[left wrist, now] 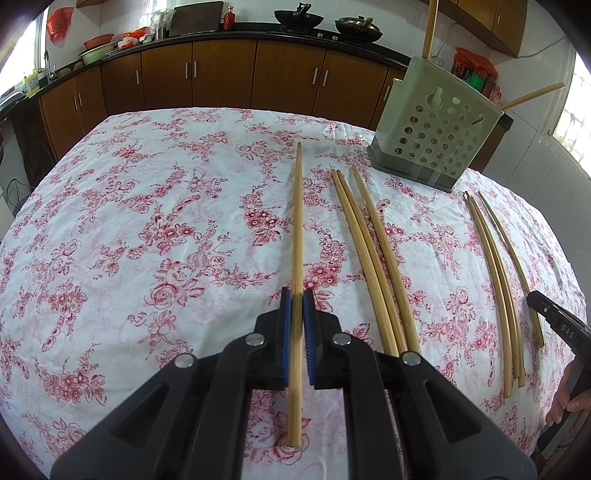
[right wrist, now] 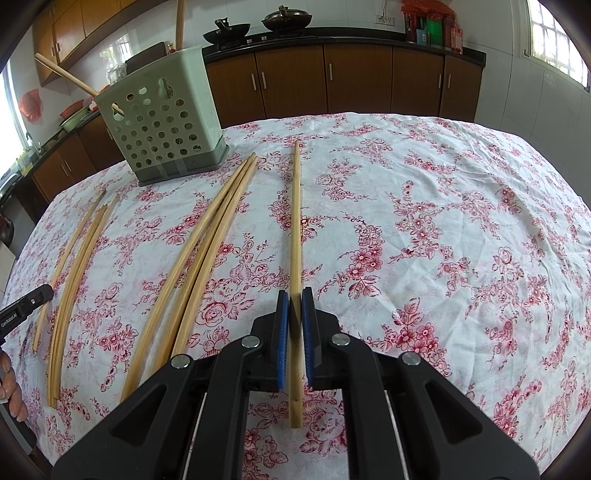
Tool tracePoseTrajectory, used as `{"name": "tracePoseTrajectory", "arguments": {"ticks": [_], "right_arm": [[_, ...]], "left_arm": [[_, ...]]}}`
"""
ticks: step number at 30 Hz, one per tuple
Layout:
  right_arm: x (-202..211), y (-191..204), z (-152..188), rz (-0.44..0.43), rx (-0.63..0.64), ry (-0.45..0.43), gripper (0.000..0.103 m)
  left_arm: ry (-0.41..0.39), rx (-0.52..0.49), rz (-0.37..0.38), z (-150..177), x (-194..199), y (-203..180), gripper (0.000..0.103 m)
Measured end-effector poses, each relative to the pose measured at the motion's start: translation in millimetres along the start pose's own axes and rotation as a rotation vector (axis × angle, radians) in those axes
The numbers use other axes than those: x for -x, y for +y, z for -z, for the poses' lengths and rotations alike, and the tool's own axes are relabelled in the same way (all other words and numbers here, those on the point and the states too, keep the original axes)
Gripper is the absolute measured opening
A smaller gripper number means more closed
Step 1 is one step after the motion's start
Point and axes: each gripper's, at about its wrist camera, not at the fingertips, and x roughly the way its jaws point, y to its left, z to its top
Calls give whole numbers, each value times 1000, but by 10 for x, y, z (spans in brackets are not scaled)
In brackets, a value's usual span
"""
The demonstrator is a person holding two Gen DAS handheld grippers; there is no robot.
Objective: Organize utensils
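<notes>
My left gripper is shut on a long bamboo chopstick that runs straight ahead along the flowered cloth. My right gripper is likewise shut on another chopstick. Between the two lie three loose chopsticks side by side, and a thinner bunch. A pale green perforated utensil holder stands at the far side of the table with chopsticks sticking out of it. Each gripper shows at the edge of the other's view.
The table carries a white cloth with red flowers. A person's hand shows at the frame edge. Brown kitchen cabinets with woks on the counter run behind the table.
</notes>
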Motion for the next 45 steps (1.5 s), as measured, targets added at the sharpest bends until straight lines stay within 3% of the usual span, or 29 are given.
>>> {"name": "tracePoseTrajectory", "arguments": {"ticks": [7,19,30,39,45], "right_arm": [[1,7,-3,-2,-3,0,9],[170,-53,24,-26,-4,-27,8],[1064,-39,-527,-34,-4,-339,8],[1271,17,-771,-56,0,-428,8],[1623,142,-1039,-141,10,-529,8]], "left_arm": [[0,0,0,0,0,2,11],[16,-102,-46,92,143,-100,8],[-266,-61,35,-548,1055,-126,8],[-355,-57,32,-880,1374,-204,8],[-427,-72,74,-1088,1710,-337,8]]}}
